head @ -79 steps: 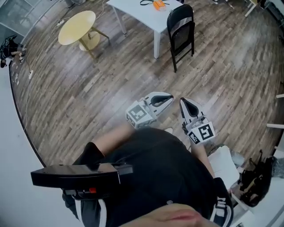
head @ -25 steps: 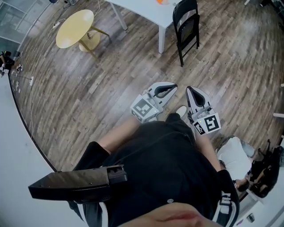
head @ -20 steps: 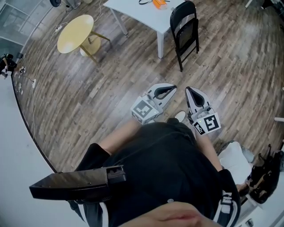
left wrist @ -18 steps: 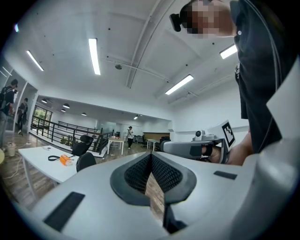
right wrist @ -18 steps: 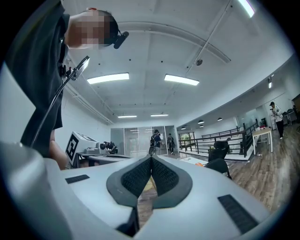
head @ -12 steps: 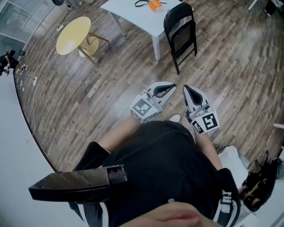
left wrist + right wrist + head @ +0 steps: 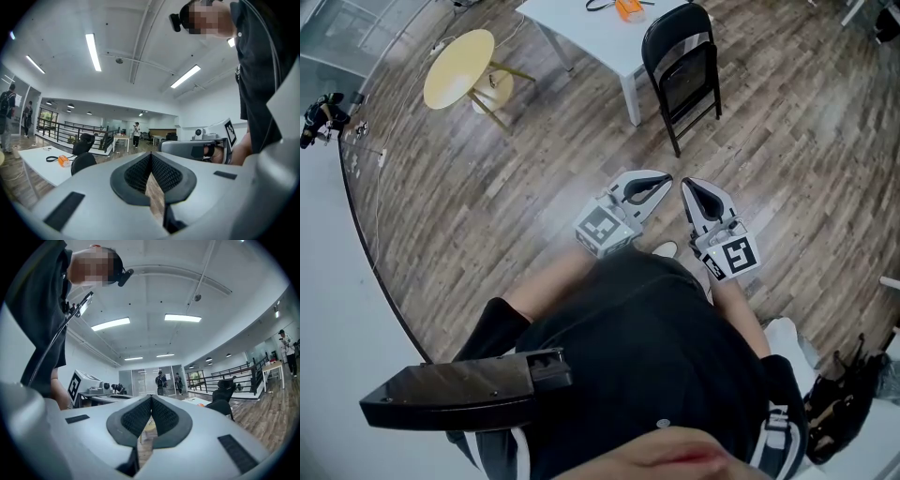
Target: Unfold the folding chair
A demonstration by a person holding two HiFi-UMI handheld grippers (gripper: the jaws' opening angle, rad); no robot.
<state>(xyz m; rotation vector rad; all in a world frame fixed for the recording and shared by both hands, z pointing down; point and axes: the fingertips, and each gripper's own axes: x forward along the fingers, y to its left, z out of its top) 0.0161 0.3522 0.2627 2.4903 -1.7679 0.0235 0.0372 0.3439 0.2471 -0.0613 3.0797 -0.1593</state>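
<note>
A black folding chair [image 7: 681, 70] stands folded on the wood floor, leaning by the corner of a white table [image 7: 598, 30] at the top of the head view. The chair's rounded back [image 7: 83, 161] shows at lower left in the left gripper view, and the chair [image 7: 220, 406] shows at right in the right gripper view. My left gripper [image 7: 665, 179] and right gripper [image 7: 685, 188] are held side by side in front of my body, well short of the chair. Both are shut and hold nothing. Their tips point toward the chair.
A round yellow side table [image 7: 461, 63] stands at upper left. An orange object [image 7: 626, 9] and a black cable lie on the white table. Bags and gear [image 7: 844, 398] sit at lower right. A railing [image 7: 70, 131] and people stand far off in the room.
The chair and white table have shifted in the head view as I walk and my head turns. Both grippers stay shut, held together in front of me.
</note>
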